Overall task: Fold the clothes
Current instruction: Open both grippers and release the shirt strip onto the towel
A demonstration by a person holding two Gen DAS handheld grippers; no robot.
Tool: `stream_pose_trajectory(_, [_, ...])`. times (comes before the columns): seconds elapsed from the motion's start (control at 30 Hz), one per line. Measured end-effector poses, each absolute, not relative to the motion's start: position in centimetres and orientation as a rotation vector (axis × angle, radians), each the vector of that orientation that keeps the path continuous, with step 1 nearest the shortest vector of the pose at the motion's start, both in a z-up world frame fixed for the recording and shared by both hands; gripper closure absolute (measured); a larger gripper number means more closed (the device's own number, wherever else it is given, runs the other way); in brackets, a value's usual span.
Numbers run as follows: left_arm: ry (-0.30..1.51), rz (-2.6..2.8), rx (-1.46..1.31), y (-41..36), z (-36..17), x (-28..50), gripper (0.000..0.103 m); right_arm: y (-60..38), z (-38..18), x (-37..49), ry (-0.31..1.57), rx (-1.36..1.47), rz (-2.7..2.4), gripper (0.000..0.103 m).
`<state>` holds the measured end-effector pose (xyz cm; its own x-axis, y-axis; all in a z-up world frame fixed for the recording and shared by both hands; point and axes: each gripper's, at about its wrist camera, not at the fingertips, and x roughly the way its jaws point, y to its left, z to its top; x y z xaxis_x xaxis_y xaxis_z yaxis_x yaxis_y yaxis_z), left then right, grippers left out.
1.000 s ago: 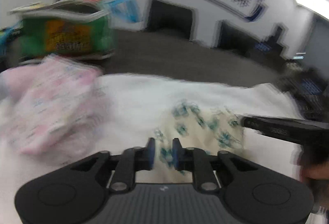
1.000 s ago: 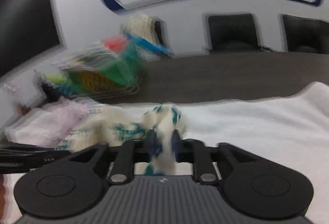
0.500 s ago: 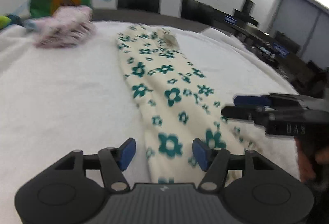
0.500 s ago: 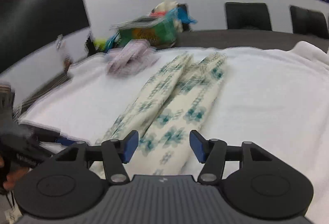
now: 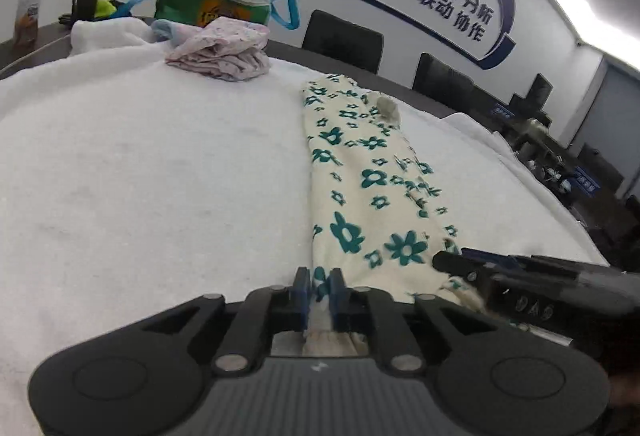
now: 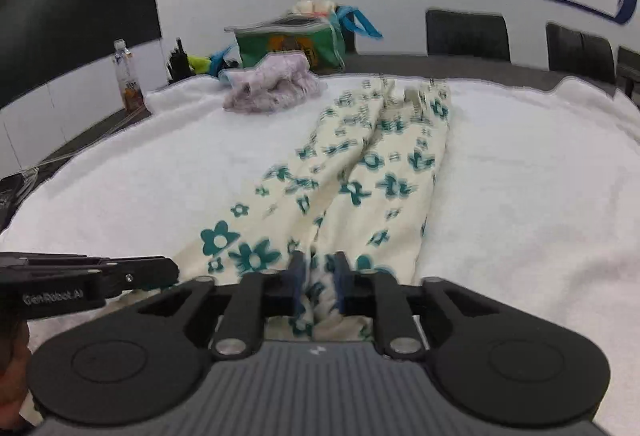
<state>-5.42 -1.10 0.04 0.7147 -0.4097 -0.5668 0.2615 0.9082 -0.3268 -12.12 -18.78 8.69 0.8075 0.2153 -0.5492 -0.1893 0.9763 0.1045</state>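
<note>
Cream trousers with teal flowers [image 5: 360,176] [image 6: 372,164] lie stretched lengthwise on a white towel-covered table [image 5: 140,176] [image 6: 540,176], both legs side by side. My left gripper [image 5: 319,286] is shut on the near hem of the left leg. At the near hem of the other leg, my right gripper [image 6: 319,282] is shut on the cloth. In the left wrist view the right gripper [image 5: 520,276] shows from the side at lower right. In the right wrist view the left gripper [image 6: 88,280] reaches in from the lower left.
A crumpled pink garment [image 5: 220,52] [image 6: 272,84] lies at the far end of the towel. Behind it stands a green bag [image 5: 212,6] [image 6: 292,36]. A bottle [image 6: 128,76] is at far left. Black chairs [image 6: 468,34] line the dark table's far side.
Both grippers were open half a second ago over the trousers' near end; now both have shut on the hems. A second ago they held bunched cloth up near the far end.
</note>
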Motion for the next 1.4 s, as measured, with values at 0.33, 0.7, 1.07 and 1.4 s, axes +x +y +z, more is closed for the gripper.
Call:
stream_pose_trajectory(0.33, [0.554,-0.383,0.117,2.7,3.6,-1.1,0.011,-18.8,10.1,-14.3,0.504,0.071,0.189,0.015])
stream_pose_trajectory(0.7, [0.704,-0.278,0.129,3.4,-0.7,3.1,0.000,-22.5,9.2,-10.8,0.526,0.125,-0.018,0.001])
stream_pose_trajectory(1.07, [0.703,-0.282,0.122,3.5,-0.7,3.2,0.000,-23.1,7.8,-11.7,0.529,0.142,-0.042,0.000])
stream_pose_trajectory(1.4, [0.704,-0.282,0.121,3.6,-0.7,3.1,0.000,-23.3,7.1,-12.3,0.543,0.151,-0.063,0.000])
